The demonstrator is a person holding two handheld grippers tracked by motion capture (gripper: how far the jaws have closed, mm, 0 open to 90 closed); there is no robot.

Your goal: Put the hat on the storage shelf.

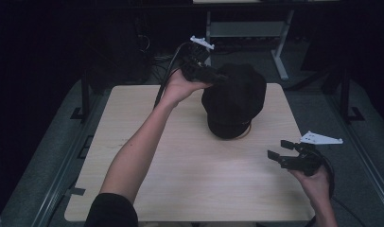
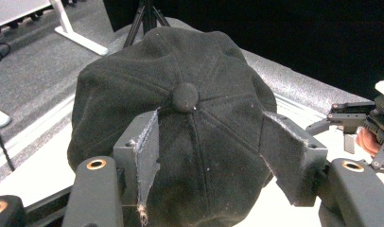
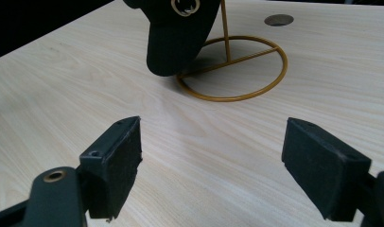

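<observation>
A black cap (image 1: 235, 99) with a top button (image 2: 185, 97) hangs on a gold wire stand (image 3: 232, 97) at the back middle of the wooden table (image 1: 180, 165). My left gripper (image 1: 218, 77) reaches in from the back left at the cap's crown. It is open, and in the left gripper view (image 2: 211, 120) its jaws straddle the crown just behind the button. My right gripper (image 1: 280, 149) hovers open and holding nothing over the table's front right, aimed at the cap's brim (image 3: 176, 38) and the stand's ring. It also appears far off at the right (image 2: 351, 118).
A round cable hole (image 3: 279, 19) sits in the tabletop beyond the stand. A white desk frame (image 1: 280, 52) stands on the grey floor behind the table, and a black tripod (image 2: 147, 16) rises past the cap. Dark surroundings lie on both sides.
</observation>
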